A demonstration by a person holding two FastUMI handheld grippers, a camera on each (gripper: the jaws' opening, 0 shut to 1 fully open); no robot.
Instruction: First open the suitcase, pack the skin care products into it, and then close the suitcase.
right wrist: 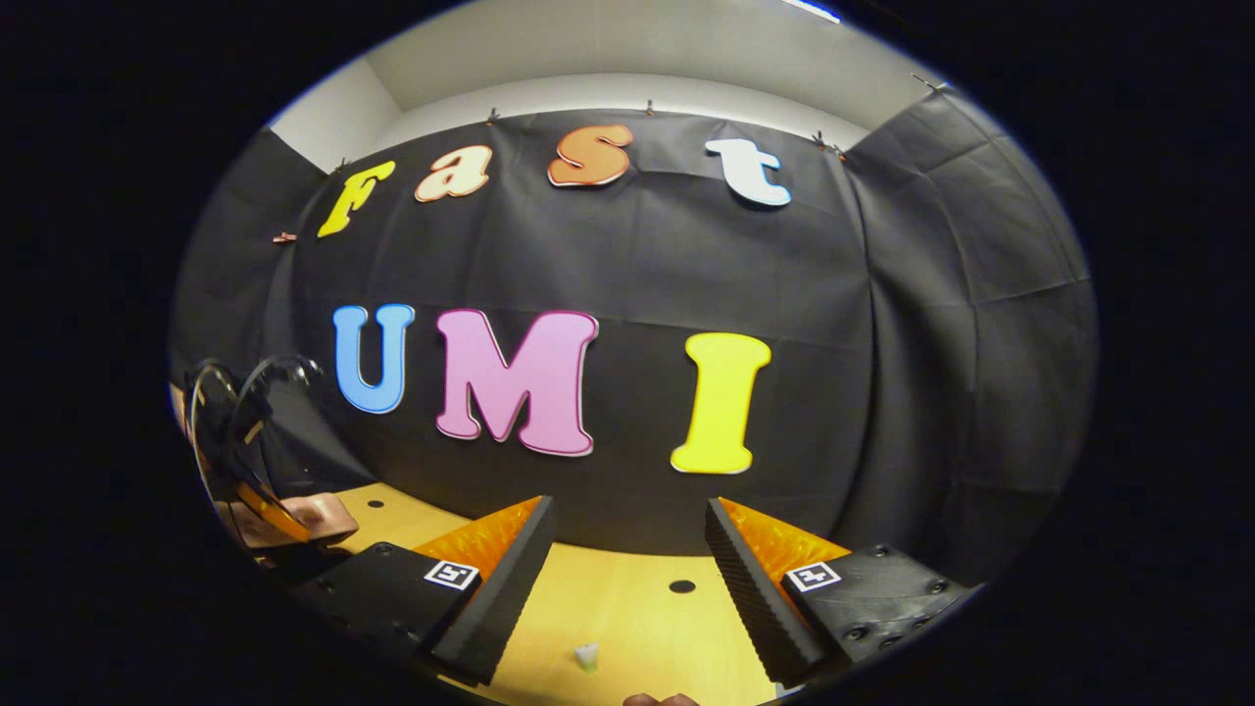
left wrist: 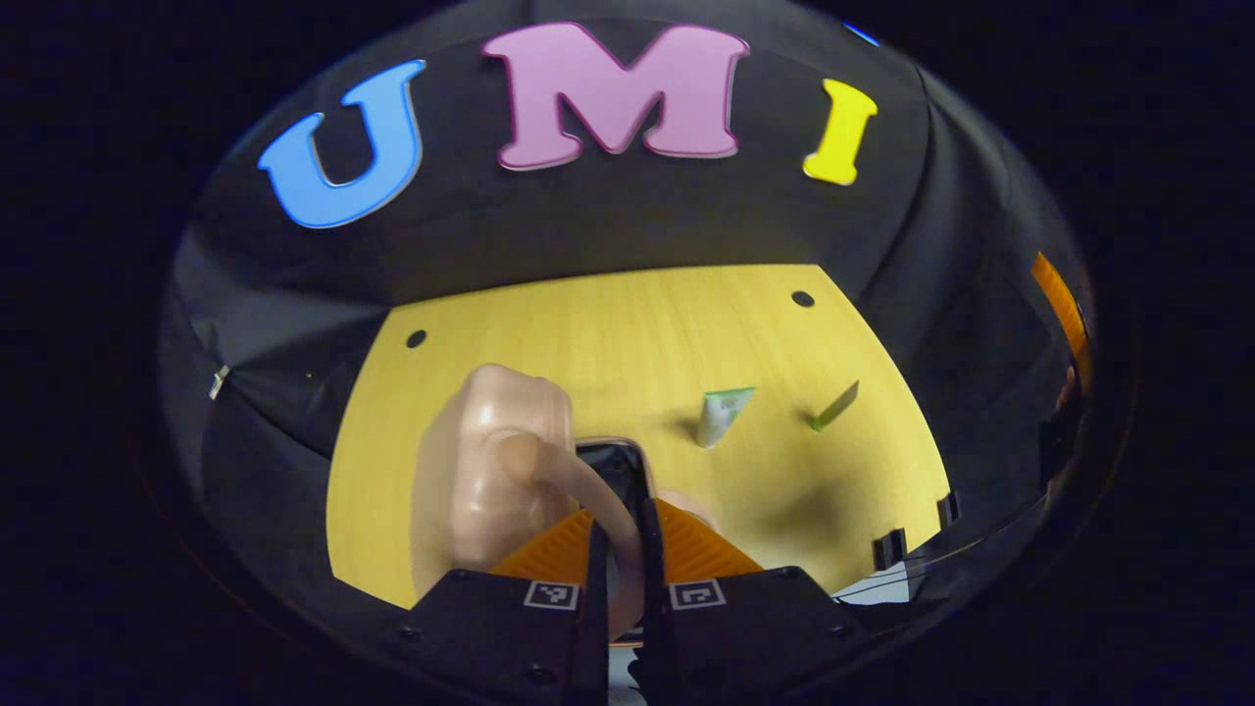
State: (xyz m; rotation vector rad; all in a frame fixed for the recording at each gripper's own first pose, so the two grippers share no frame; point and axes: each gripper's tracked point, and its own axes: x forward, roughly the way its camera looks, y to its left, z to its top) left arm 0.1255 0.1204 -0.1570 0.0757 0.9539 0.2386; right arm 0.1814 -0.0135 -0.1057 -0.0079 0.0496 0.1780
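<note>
A small pale pink suitcase (left wrist: 490, 461) lies on the yellow wooden table (left wrist: 627, 333), just ahead and left of my left gripper (left wrist: 620, 520). The left fingers are pressed together on the suitcase's curved handle (left wrist: 574, 480). A dark gap shows at the case's edge behind the handle. A white and green tube (left wrist: 724, 414) and a thin green sachet (left wrist: 835, 406) lie farther right on the table. My right gripper (right wrist: 627, 520) is open and empty above the table, facing the wall. The tube (right wrist: 586, 655) shows small below it, and the suitcase (right wrist: 304, 518) sits at far left.
The table has round dark holes (left wrist: 803, 298) near its back edge, and black cloth walls close it in on three sides. Black clips (left wrist: 888, 549) sit on the front right edge. The other gripper with its cables (right wrist: 235, 431) stands at the left of the right gripper view.
</note>
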